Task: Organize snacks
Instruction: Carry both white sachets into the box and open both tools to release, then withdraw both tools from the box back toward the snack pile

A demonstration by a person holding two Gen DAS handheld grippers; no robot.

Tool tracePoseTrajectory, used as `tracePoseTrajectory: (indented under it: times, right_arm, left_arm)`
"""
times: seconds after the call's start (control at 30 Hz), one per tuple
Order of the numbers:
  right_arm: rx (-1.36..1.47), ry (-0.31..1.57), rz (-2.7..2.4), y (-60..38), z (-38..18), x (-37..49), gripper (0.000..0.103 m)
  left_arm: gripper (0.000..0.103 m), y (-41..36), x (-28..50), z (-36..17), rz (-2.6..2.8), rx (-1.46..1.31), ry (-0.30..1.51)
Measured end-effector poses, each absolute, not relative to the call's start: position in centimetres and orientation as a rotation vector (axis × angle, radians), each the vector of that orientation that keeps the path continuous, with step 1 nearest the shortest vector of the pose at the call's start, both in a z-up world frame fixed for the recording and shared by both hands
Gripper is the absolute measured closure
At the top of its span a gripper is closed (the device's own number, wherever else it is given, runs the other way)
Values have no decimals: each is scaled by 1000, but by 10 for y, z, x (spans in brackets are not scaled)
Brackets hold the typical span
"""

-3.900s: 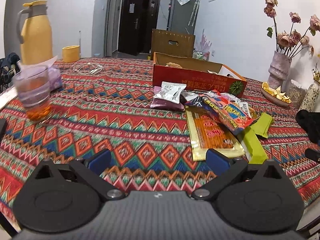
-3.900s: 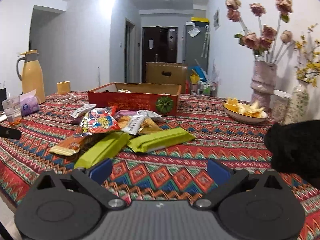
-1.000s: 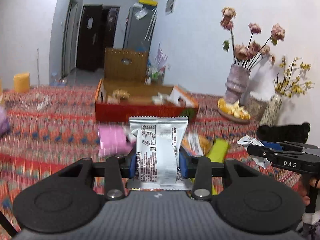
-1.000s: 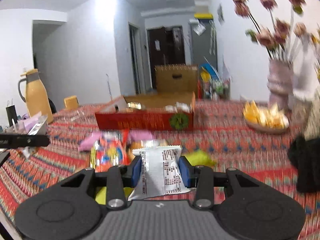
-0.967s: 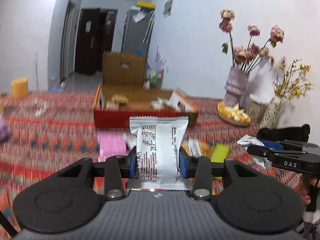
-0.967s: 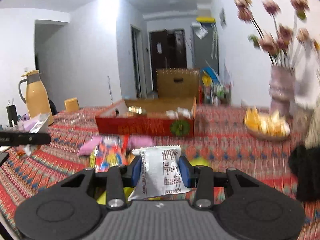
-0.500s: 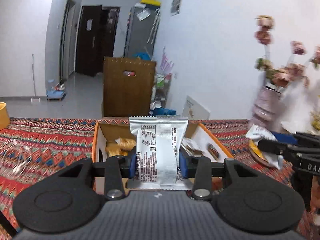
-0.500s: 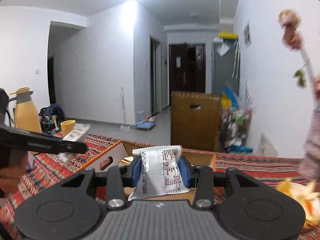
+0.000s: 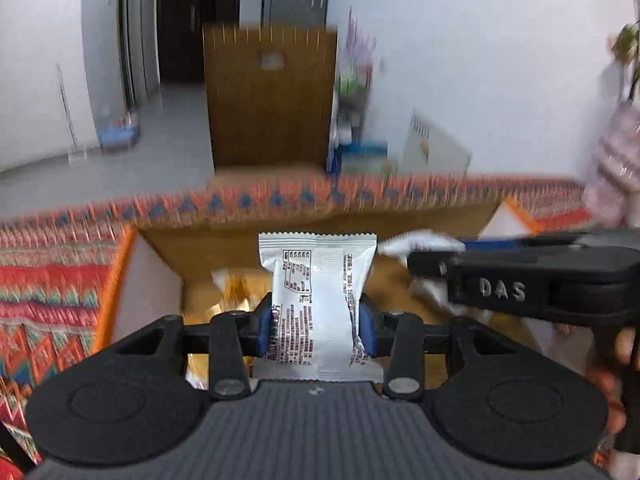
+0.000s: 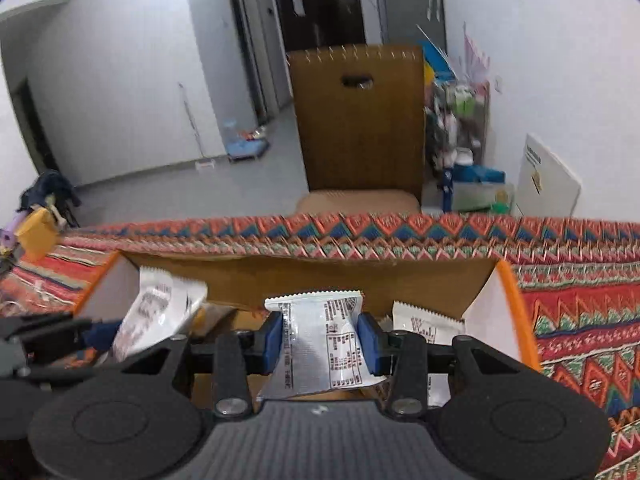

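Left gripper (image 9: 316, 330) fingers clamp white packet (image 9: 318, 300); right gripper (image 10: 320, 344) fingers clamp silver packet (image 10: 322, 344).

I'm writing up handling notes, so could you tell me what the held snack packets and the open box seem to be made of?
Silver snack packet: likely thin glossy foil-plastic film, with crimped zigzag ends and creases where the pads pinch it. The right gripper's packet looks the same, wrinkled and reflective. Open box: apparently cardboard, matte brown inside, with orange-edged flaps.

A white printed packet (image 9: 318, 304) stands upright, pinched between the left tongs (image 9: 316, 330) over the open box (image 10: 516, 292). A second, crumpled packet (image 10: 322, 344) sits clamped in the right tongs (image 10: 320, 344). More white packets (image 10: 426, 326) lie inside, at 3 o'clock.
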State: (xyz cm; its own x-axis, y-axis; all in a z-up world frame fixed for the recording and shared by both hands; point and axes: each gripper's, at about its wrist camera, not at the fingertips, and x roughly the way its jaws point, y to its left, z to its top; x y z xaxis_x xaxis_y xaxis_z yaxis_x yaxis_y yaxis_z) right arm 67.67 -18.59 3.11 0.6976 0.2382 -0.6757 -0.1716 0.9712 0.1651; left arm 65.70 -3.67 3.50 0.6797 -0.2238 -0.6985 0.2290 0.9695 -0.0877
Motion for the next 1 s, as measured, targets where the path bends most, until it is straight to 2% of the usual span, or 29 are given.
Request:
tracePoseTrajectory:
  times: [0.1,0.17,0.3,0.4,0.47,0.53,0.67,0.73,0.87,1.0]
  right_arm:
    - [123,798,238,-183,23,686,61]
    - [119,800,230,-183,23,686,61]
    - [136,804,221,-185,20,686,47]
    - [147,800,217,-187,20,684,45]
    - [144,782,216,-191,23,680,45]
    - [132,768,217,-192,29,673,44]
    - [104,729,228,-197,58,648,36]
    - [75,700,229,-201,77,635,34]
    - [37,640,231,-212,117,600,22]
    - [16,558,236,-232,157,546,14]
  left_arm:
    - [55,-33,655,39,-253,-1,725]
    - [55,-29,661,35,-241,-30,779]
    - [52,-22,662,35,-227,-66,798]
    - [48,-13,661,33,-229,-99,811]
    - [43,-8,659,34,-221,-111,803]
    - [30,-6,651,38,-206,-101,783]
    - [27,-3,628,59,-235,-72,750]
    - [22,5,614,76,-237,-81,725]
    - [18,18,578,119,-239,-70,658]
    - [7,36,522,164,-257,-88,576]
